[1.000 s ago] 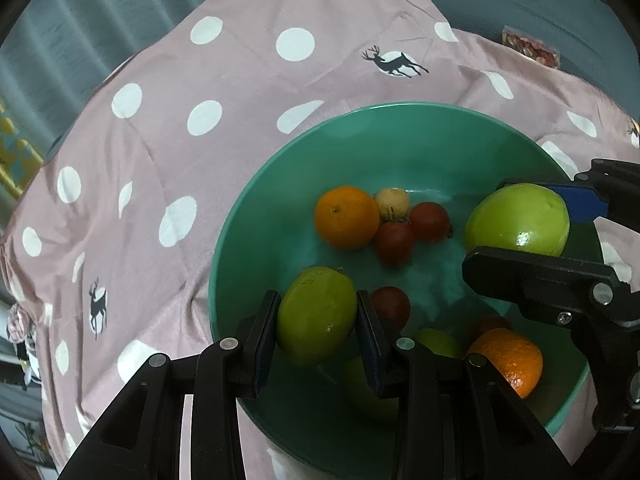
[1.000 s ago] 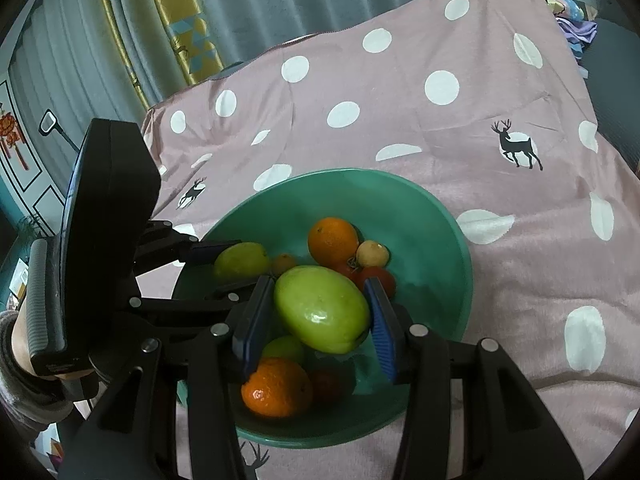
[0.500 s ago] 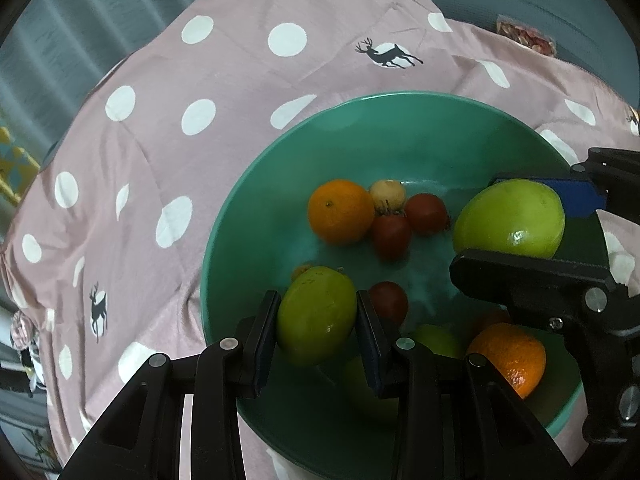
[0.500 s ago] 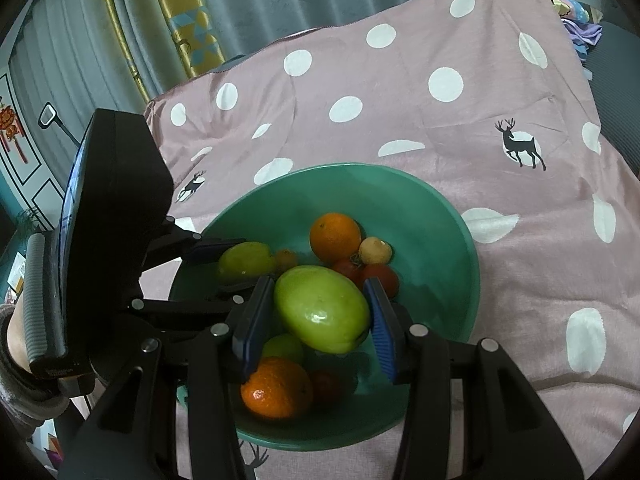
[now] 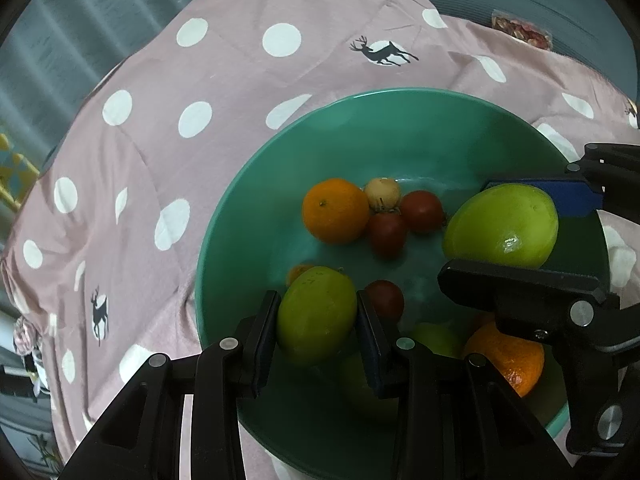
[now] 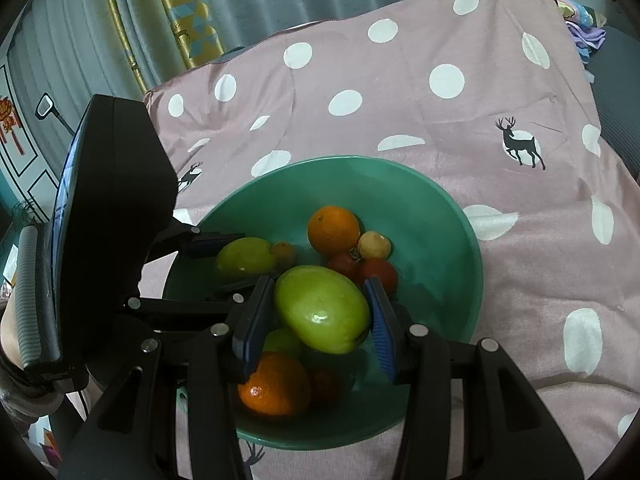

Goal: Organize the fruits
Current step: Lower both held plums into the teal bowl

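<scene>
A green bowl on a pink dotted cloth holds oranges, small red tomatoes, a pale round fruit and green fruits. My left gripper is shut on a small green fruit over the bowl's near left side; this fruit also shows in the right wrist view. My right gripper is shut on a larger green fruit above the bowl's middle, also seen in the left wrist view. An orange lies at the bowl's centre.
The pink cloth with white dots and deer prints spreads around the bowl. Curtains hang behind. A second orange and more fruit lie under my right gripper. A small packet lies beyond the cloth.
Both grippers still hold their green fruits. The bowl has shifted slightly down and toward me in both views, so the grippers have risen a little.
</scene>
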A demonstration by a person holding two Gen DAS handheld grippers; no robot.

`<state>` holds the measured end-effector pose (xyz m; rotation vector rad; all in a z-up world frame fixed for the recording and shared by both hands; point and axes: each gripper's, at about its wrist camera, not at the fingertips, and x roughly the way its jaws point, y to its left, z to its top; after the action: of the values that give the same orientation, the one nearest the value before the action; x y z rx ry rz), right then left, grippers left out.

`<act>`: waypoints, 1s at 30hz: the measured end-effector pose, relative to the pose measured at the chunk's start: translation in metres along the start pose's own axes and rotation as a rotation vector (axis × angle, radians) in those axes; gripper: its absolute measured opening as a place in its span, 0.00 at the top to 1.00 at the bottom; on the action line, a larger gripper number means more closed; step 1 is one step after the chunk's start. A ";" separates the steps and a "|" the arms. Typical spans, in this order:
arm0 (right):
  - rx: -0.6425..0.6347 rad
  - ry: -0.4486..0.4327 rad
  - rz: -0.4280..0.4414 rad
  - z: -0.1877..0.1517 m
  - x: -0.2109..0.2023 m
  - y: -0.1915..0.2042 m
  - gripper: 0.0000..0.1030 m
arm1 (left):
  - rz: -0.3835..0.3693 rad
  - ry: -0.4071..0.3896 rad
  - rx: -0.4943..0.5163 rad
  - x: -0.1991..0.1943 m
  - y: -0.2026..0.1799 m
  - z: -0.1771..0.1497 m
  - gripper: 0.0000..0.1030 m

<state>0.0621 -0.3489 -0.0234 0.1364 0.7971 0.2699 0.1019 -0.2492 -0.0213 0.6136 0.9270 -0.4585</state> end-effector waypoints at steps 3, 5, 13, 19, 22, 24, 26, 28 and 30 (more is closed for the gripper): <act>0.001 0.003 -0.001 0.000 0.001 0.000 0.55 | 0.004 0.005 0.008 0.002 -0.001 0.000 0.64; -0.001 0.007 -0.003 0.000 0.001 0.000 0.55 | 0.007 0.007 0.010 0.002 -0.001 0.001 0.64; -0.010 0.019 -0.010 0.000 0.003 0.000 0.55 | 0.012 0.019 0.024 0.003 -0.004 -0.001 0.64; -0.017 0.027 -0.015 0.001 0.003 0.001 0.55 | 0.010 0.023 0.028 0.003 -0.005 -0.001 0.64; -0.016 0.027 -0.014 0.001 0.003 0.001 0.55 | 0.013 0.026 0.031 0.004 -0.006 -0.001 0.64; -0.017 0.027 -0.014 0.001 0.003 0.001 0.55 | 0.014 0.028 0.033 0.004 -0.006 -0.001 0.64; -0.018 0.029 -0.014 0.000 0.003 0.002 0.55 | 0.015 0.030 0.034 0.004 -0.006 -0.001 0.64; -0.020 0.030 -0.016 0.000 0.004 0.002 0.55 | 0.016 0.031 0.035 0.005 -0.006 -0.001 0.64; -0.022 0.031 -0.016 0.000 0.004 0.003 0.55 | 0.018 0.033 0.039 0.005 -0.006 -0.001 0.64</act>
<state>0.0642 -0.3450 -0.0252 0.1053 0.8255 0.2661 0.0999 -0.2536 -0.0281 0.6656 0.9448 -0.4528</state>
